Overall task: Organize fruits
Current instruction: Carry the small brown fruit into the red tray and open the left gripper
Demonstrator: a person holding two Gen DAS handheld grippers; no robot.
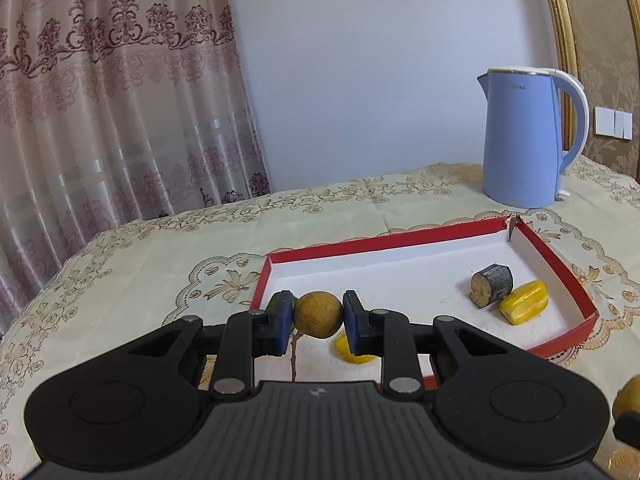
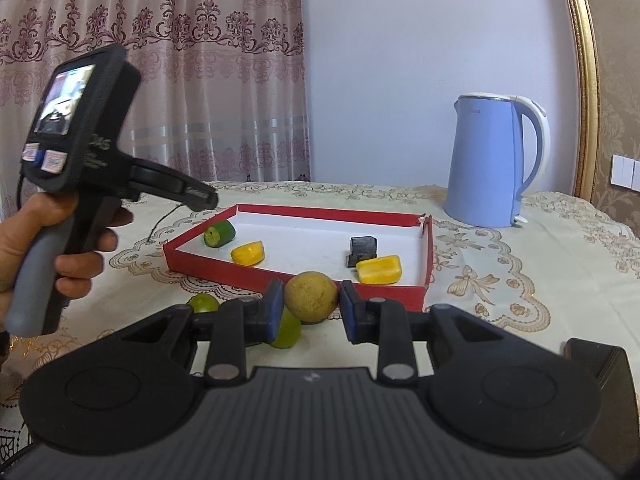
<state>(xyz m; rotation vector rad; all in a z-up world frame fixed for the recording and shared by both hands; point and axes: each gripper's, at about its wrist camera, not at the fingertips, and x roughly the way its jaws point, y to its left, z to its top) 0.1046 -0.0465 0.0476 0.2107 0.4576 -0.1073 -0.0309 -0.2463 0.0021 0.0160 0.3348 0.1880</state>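
Note:
My left gripper [image 1: 317, 315] is shut on a round brown fruit [image 1: 317, 314], held above the near left part of the red tray [image 1: 384, 239]. Inside the white-floored tray lie a dark cut cylinder [image 1: 492, 286], a yellow piece [image 1: 524, 302] and a second yellow piece [image 1: 354, 351], half hidden by the right finger. My right gripper [image 2: 311, 306] is shut on another round brown fruit [image 2: 312, 296] just in front of the tray's near wall [image 2: 384, 294]. Two green fruits [image 2: 204, 303] [image 2: 286, 330] lie on the cloth under it. A green cut piece [image 2: 219, 234] sits in the tray's left corner.
A blue electric kettle [image 1: 524, 140] stands behind the tray at the right. An embroidered cloth [image 1: 140, 264] covers the table, and a curtain [image 1: 100, 120] hangs behind its left edge. A hand [image 2: 60, 248] holds the left tool's handle. A dark box [image 2: 600, 364] sits near right.

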